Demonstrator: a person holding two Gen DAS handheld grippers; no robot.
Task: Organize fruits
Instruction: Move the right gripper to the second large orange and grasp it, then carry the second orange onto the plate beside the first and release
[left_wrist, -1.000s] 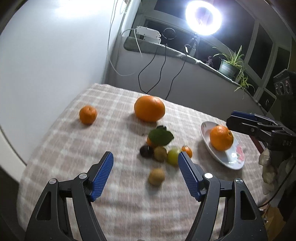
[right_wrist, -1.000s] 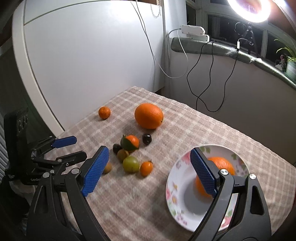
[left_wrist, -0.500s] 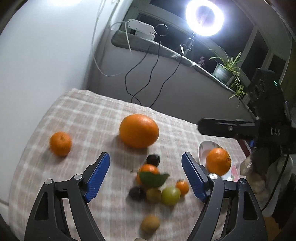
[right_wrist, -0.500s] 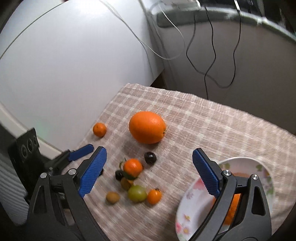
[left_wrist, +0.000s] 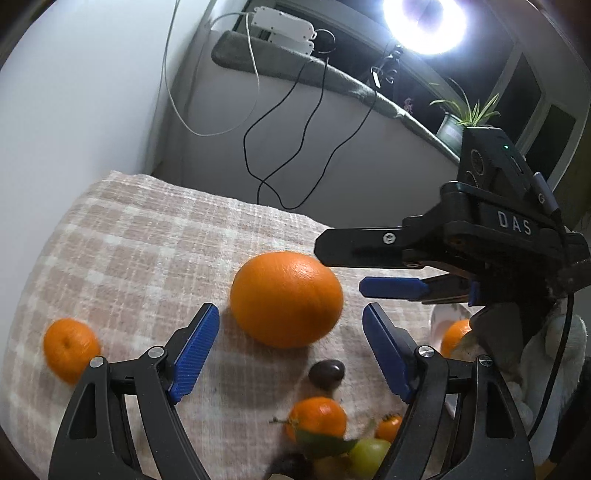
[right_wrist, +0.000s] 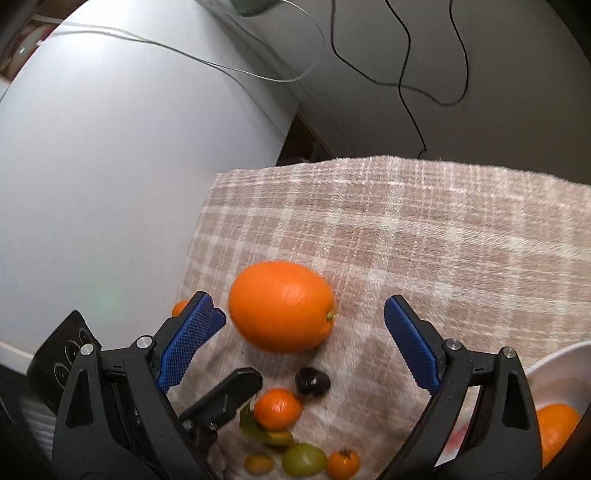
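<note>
A large orange (left_wrist: 286, 298) lies on the checked tablecloth (left_wrist: 140, 236), just beyond my open, empty left gripper (left_wrist: 290, 325). My right gripper (right_wrist: 304, 317) is open and empty too, with the same orange (right_wrist: 281, 305) between and just past its fingertips. It reaches in from the right in the left wrist view (left_wrist: 391, 288). Nearer lie a mandarin with a leaf (left_wrist: 317, 419), a dark plum (left_wrist: 327, 372), a green fruit (right_wrist: 303, 458) and a small orange fruit (right_wrist: 343, 463). A white plate (right_wrist: 554, 365) holds another orange (right_wrist: 556, 424).
A small mandarin (left_wrist: 70, 349) lies alone at the left of the cloth. A white wall (left_wrist: 74, 92) stands to the left. Cables (left_wrist: 280, 122) hang behind the table's far edge. A ring light (left_wrist: 424, 22) and a potted plant (left_wrist: 458, 118) are at the back.
Both grippers have moved forward toward the large orange, which now looms close between each pair of fingers. The plate has slid to the right edge of both views.
</note>
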